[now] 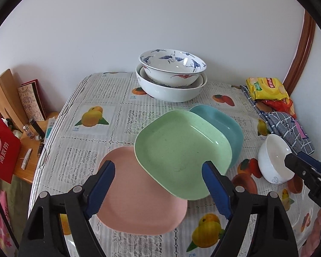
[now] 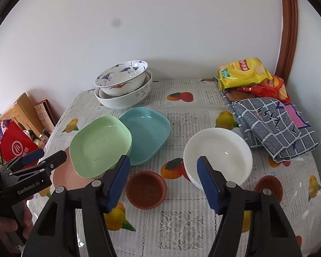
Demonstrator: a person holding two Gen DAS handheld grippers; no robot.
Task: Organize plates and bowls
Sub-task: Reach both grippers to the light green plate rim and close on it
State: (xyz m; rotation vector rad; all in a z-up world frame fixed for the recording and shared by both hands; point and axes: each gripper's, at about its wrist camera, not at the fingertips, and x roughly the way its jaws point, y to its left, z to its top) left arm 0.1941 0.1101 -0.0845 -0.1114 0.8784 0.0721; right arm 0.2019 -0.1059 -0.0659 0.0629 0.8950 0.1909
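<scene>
Green plate (image 1: pixel 182 150) atop pink (image 1: pixel 139 209) (& teal (image 1: pixel 229 126)) – overlapping

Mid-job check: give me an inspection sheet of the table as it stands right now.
Surface: fruit-print tablecloth over the table.
Job's things: pink plate, green plate and teal plate overlapping; patterned bowl nested in big white bowl; small white bowl; two brown saucers.
Clutter: snack bags, checked cloth.
Grippers: left gripper and right gripper both open, holding nothing.
Cables: nothing seen.
Surroundings: white wall, side shelf with books.
</scene>
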